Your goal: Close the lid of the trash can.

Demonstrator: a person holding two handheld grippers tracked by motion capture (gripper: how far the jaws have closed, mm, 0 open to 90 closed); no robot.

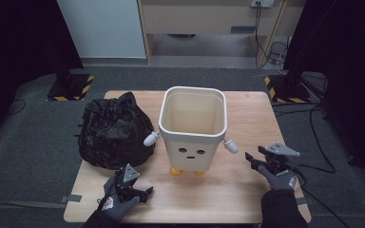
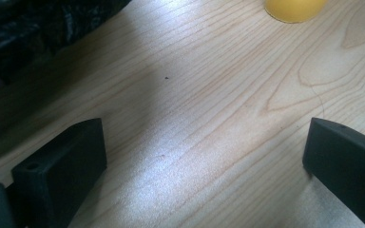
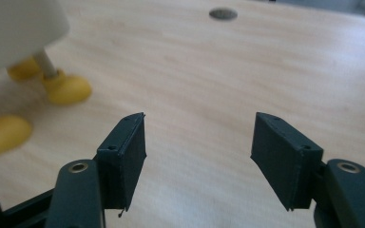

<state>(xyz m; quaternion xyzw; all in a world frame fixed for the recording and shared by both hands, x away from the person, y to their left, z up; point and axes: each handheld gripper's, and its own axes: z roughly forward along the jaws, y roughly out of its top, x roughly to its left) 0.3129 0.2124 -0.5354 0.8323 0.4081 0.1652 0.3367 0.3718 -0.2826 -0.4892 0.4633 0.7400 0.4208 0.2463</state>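
A: We note a wooden table (image 1: 247, 118) on grey carpet. A crumpled black bag (image 1: 114, 130) sits on its left part, just beside the bin (image 1: 193, 128) at the centre.

B: We log the bin as cream-white, upright, open-topped, nothing inside. It has a small face on the front, stubby arms (image 1: 230, 145) at each side, and yellow feet (image 3: 66, 89) on thin legs.

A: Left gripper (image 1: 142, 194) is near the front edge, below the bag. In the left gripper view its jaws stand wide apart over bare wood, holding nothing, one yellow foot (image 2: 294, 8) ahead.

B: Right gripper (image 1: 253, 159) is right of the bin, apart from it. Its jaws are spread too, nothing between them. We see a round dark disc (image 3: 223, 14) set in the tabletop beyond.
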